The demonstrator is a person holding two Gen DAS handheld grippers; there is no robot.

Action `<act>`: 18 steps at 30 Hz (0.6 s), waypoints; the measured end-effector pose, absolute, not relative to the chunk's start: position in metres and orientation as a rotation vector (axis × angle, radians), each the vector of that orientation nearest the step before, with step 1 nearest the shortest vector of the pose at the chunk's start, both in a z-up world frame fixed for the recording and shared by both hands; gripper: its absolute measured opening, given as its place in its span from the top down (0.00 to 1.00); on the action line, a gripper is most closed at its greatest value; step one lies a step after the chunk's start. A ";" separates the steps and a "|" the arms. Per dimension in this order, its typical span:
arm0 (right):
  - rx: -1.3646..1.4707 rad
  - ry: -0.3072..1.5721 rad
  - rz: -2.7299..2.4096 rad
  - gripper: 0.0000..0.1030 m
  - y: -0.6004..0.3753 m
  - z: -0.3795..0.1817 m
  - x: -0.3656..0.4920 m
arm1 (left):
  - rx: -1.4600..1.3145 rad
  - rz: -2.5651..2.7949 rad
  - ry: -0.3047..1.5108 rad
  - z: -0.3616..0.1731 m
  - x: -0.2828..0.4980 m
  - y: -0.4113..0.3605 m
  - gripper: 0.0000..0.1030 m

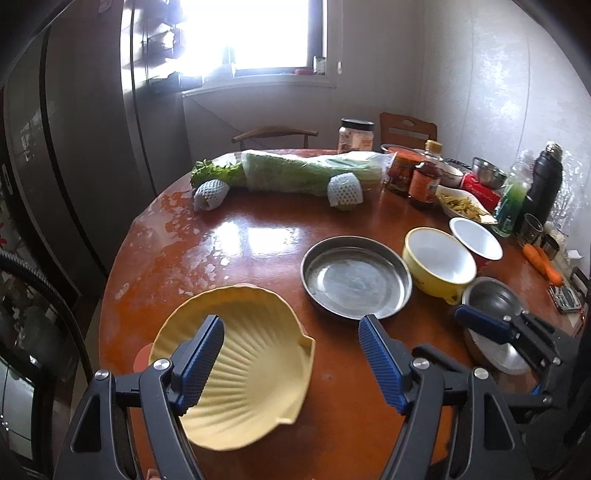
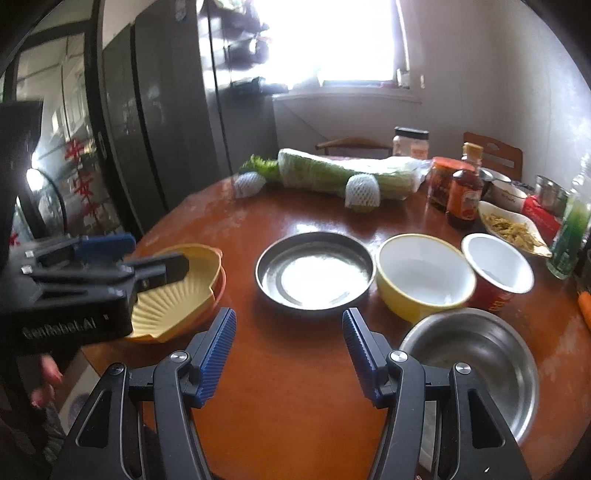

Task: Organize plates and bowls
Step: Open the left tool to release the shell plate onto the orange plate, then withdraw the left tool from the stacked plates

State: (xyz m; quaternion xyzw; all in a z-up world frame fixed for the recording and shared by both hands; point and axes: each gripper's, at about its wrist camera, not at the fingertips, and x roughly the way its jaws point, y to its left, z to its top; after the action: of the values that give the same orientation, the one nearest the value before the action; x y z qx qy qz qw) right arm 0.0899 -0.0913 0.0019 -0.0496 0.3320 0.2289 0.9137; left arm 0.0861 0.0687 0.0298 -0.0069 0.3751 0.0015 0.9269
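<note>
A pale yellow shell-shaped plate [image 1: 243, 365] with ribs fanning from its narrow end lies at the near left edge of the round table [image 1: 258, 236]. It rests on top of an orange dish [image 2: 221, 280], of which only a rim shows. To its right stands a shallow metal pan [image 1: 356, 277], empty and shiny. Just beside the pan sits a yellow bowl [image 1: 437, 266] with a white inside, and touching that bowl is a red bowl [image 2: 496, 273], also white inside. Nearest the right-hand tool is a steel bowl [image 2: 476, 365], deep and empty.

The left gripper [image 1: 291, 354] hangs over the shell plate with its blue pads spread apart; one pad is above the plate's hollow, the other is past its rim, and neither presses on it. The right gripper [image 2: 290, 350] is likewise released, its pads apart over bare wood between the shell plate and the steel bowl, grasping nothing.

The table is glossy reddish-brown wood with worn pale patches toward the far left. Across its far side lies a long wrapped cabbage [image 1: 314, 170] with two fruits in white foam netting in front of it. Jars and a sauce bottle [image 1: 424, 184] crowd the far right, with a dish of food [image 1: 465, 205], a green bottle, a dark flask [image 1: 545, 181] and a carrot [image 1: 543, 264]. Behind are a bright window [image 1: 251, 33], a dark refrigerator [image 2: 155, 122] and two wooden chairs.
</note>
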 end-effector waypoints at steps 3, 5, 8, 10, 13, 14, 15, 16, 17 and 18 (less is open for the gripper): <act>-0.129 0.709 0.487 0.40 -0.081 -0.008 0.102 | -0.028 0.011 0.786 0.024 0.095 0.078 0.27; -0.145 0.724 0.495 0.40 -0.073 -0.014 0.112 | -0.033 0.015 0.790 0.022 0.099 0.084 0.27; -0.173 0.745 0.500 0.40 -0.062 -0.023 0.126 | -0.041 0.017 0.797 0.020 0.106 0.091 0.27; -0.199 0.764 0.504 0.40 -0.054 -0.029 0.136 | -0.041 0.014 0.803 0.019 0.111 0.094 0.27; -0.238 0.778 0.513 0.40 -0.043 -0.036 0.144 | -0.044 0.004 0.808 0.017 0.114 0.096 0.27; -0.251 0.783 0.517 0.40 -0.040 -0.037 0.147 | -0.042 0.000 0.810 0.016 0.115 0.096 0.27; -0.264 0.790 0.521 0.40 -0.036 -0.040 0.151 | -0.041 -0.003 0.812 0.015 0.116 0.096 0.27; -0.274 0.796 0.523 0.40 -0.034 -0.041 0.153 | -0.039 -0.009 0.815 0.014 0.116 0.095 0.27; -0.284 0.803 0.526 0.40 -0.031 -0.044 0.155 | -0.037 -0.013 0.817 0.013 0.116 0.094 0.27; -0.292 0.810 0.531 0.40 -0.029 -0.045 0.157 | -0.035 -0.015 0.819 0.012 0.116 0.093 0.27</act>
State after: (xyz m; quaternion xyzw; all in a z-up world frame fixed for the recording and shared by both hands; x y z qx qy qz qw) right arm 0.1570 -0.0295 -0.0453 -0.1401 0.3881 0.2543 0.8747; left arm 0.1158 0.0933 0.0121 -0.0170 0.3983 -0.0075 0.9171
